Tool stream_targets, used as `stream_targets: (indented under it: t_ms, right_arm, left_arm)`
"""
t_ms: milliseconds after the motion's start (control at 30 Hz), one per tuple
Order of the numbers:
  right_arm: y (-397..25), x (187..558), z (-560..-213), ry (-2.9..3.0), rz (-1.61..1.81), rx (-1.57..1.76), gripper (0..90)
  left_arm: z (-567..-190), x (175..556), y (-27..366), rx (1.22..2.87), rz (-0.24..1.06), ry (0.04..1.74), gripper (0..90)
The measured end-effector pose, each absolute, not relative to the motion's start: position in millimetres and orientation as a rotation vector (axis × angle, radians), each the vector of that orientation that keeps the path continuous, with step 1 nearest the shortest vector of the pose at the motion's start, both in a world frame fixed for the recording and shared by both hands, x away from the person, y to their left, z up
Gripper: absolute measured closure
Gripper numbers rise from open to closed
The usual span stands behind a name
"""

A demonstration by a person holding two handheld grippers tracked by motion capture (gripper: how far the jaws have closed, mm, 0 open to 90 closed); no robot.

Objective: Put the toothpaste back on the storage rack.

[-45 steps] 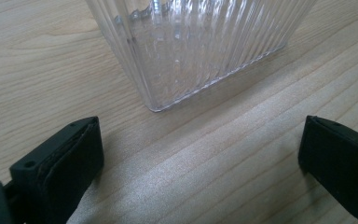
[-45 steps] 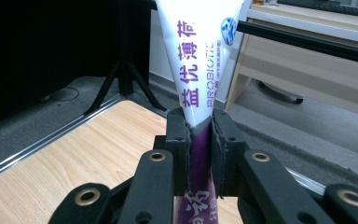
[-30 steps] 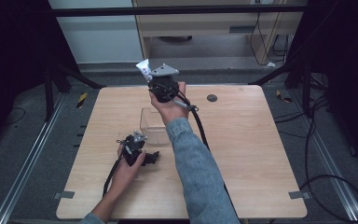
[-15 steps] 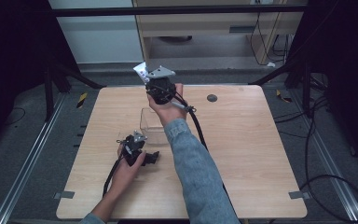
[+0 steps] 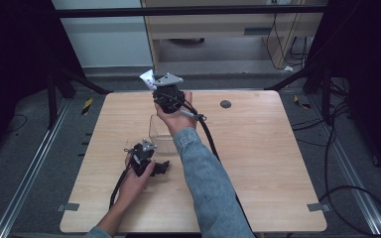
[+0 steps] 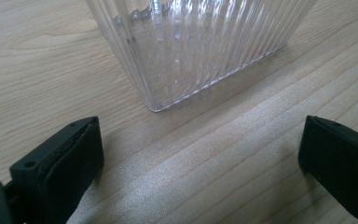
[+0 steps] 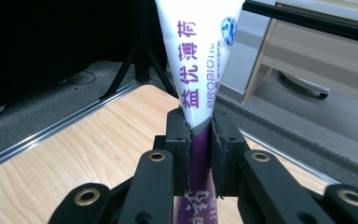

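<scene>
Nearest the person, the left gripper [image 5: 148, 161] rests low on the table [image 5: 258, 163], near its front-left part, w/ the left hand [image 5: 138, 174] wrapped round it. In the left gripper view its jaws stand wide apart, nothing between them — just bare wood. Just ahead of them stands a clear ribbed container [image 6: 200, 44], its near corner pointing toward the gap, not touching either jaw. From the high view the same container [image 5: 161, 134] sits approx. mid-table, between the two grippers, and the right forearm in a blue denim sleeve [image 5: 206, 183] passes just beside it on the right.

Farther out, the right gripper [image 5: 155, 85] is held up over the table's far edge by the right hand [image 5: 174, 115]. Its jaws are clamped on a tube [image 7: 199, 70] — white upper part w/ purple characters and the word PROBIOTIC, purple lower part running down between the pads. The tube's flat wide end points away from the gripper, toward the dark floor and a pale cabinet [image 7: 317, 56] beyond the table. A small dark round spot [image 5: 225, 104] lies on the table near the far edge, well apart from both grippers.
</scene>
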State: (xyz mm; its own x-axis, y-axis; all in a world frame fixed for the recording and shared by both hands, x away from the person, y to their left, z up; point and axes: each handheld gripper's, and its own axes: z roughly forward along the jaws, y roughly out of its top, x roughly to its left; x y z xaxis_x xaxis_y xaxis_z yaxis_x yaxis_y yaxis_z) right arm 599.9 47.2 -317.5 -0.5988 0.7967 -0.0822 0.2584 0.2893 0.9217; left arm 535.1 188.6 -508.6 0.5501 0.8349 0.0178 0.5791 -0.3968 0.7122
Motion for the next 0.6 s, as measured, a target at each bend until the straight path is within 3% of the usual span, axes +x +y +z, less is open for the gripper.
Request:
stream_targets:
  t_ms: [600]
  right_arm:
    - [49.3, 601.1, -330.4, 2.039, 1.303, 0.963, 78.9]
  left_arm:
    - [-508.6, 535.1, 188.6, 2.121, 0.497, 1.133, 0.0]
